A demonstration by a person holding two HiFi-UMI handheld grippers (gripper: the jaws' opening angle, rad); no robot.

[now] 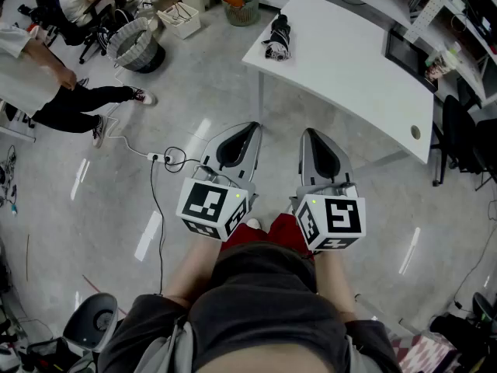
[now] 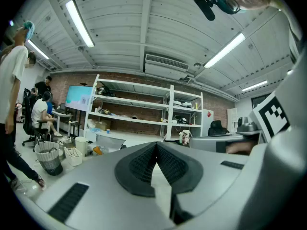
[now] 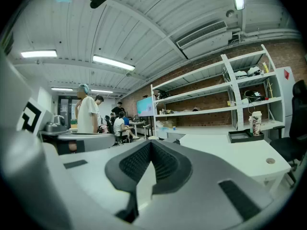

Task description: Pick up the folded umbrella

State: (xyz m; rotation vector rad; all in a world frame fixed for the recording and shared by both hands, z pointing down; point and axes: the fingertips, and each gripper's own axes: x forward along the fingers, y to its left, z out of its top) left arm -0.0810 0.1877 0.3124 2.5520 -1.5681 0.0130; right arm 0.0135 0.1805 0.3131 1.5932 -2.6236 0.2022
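Left tongs (image 1: 251,126): level, together, empty | right tongs (image 1: 309,132): together, empty | folded umbrella (image 1: 278,36) well apart

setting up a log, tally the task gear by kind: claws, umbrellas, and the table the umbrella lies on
claws: 2, left claw and right claw, both shut and empty
umbrella: 1
table: 1
total: 4
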